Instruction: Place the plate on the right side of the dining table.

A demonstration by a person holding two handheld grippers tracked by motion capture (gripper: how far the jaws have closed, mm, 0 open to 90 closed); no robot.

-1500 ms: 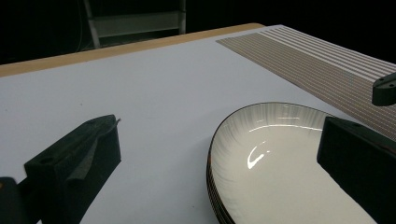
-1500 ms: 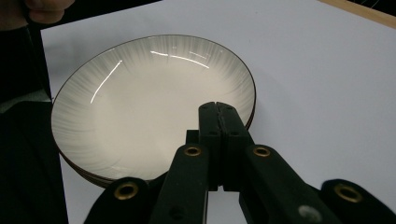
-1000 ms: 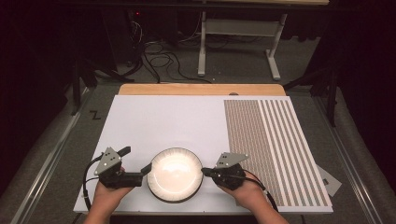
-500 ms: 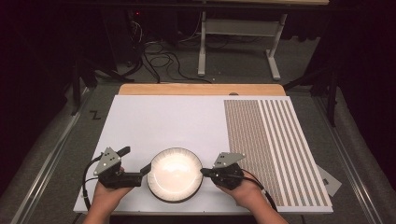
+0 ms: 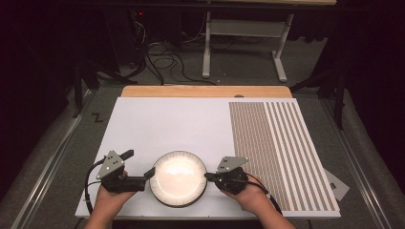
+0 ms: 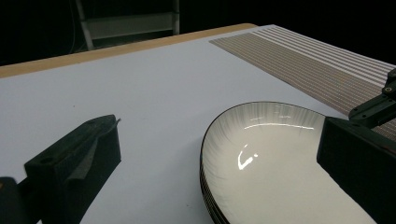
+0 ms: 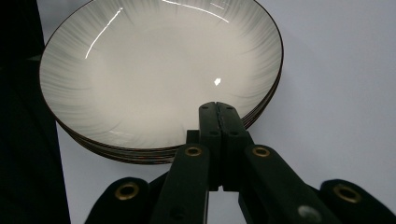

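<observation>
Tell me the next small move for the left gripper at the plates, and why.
Probably close the left gripper on the near rim of the top plate. Its jaws stand open, one over the plate's inside and one out over the white table, so the rim lies between them ungripped. The right gripper sits shut at the opposite rim of the stack.

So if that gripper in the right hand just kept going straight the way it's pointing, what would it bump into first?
Most likely the right gripper, jaws shut, would meet the rim of the top white dark-edged ceramic plate in the stack; its tips sit right at that rim, though touching or just above is unclear.
</observation>
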